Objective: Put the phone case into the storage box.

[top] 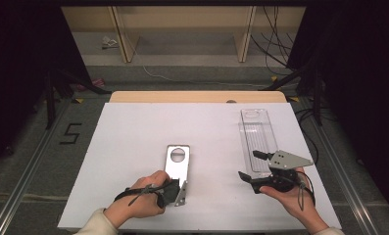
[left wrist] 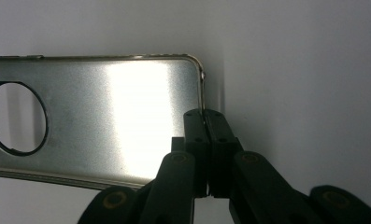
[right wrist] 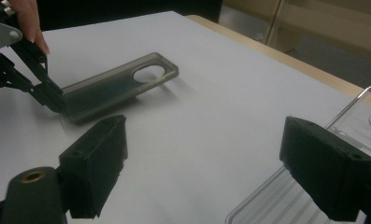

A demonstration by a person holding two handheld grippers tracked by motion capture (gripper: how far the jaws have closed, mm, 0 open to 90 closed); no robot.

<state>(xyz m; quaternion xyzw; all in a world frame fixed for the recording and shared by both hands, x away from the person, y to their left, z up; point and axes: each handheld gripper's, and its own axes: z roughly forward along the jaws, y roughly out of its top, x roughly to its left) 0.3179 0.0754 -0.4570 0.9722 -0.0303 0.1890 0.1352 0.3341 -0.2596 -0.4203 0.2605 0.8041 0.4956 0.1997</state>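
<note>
high view has my left tool (top: 175, 192) at about 6 o'clock on the white bench (top: 133, 142), clamped on the near end of the metal phone case (top: 178, 166), which runs away from me toward 12 o'clock with its round camera hole at the far end. in the left gripper view the jaws stand pressed together on the thin raised rim at the case's short edge (left wrist: 203, 93), so i hold it by the lip, not by the flat back. in the right gripper view that near end looks tipped a little off the bench, though i can't be sure how far.

i judge the case light and stiff, a thin shell with a smooth, shiny face that could slide between the pads; the rim is the only place to pinch, and a grip at one end will let it swing or twist. near the corner, square to the edge, seems best.

my right tool (top: 260, 169) rests at about 4 o'clock, jaws wide apart and holding nothing, just over the near end of the clear plastic case (top: 257, 134), well apart from the metal one.
</note>
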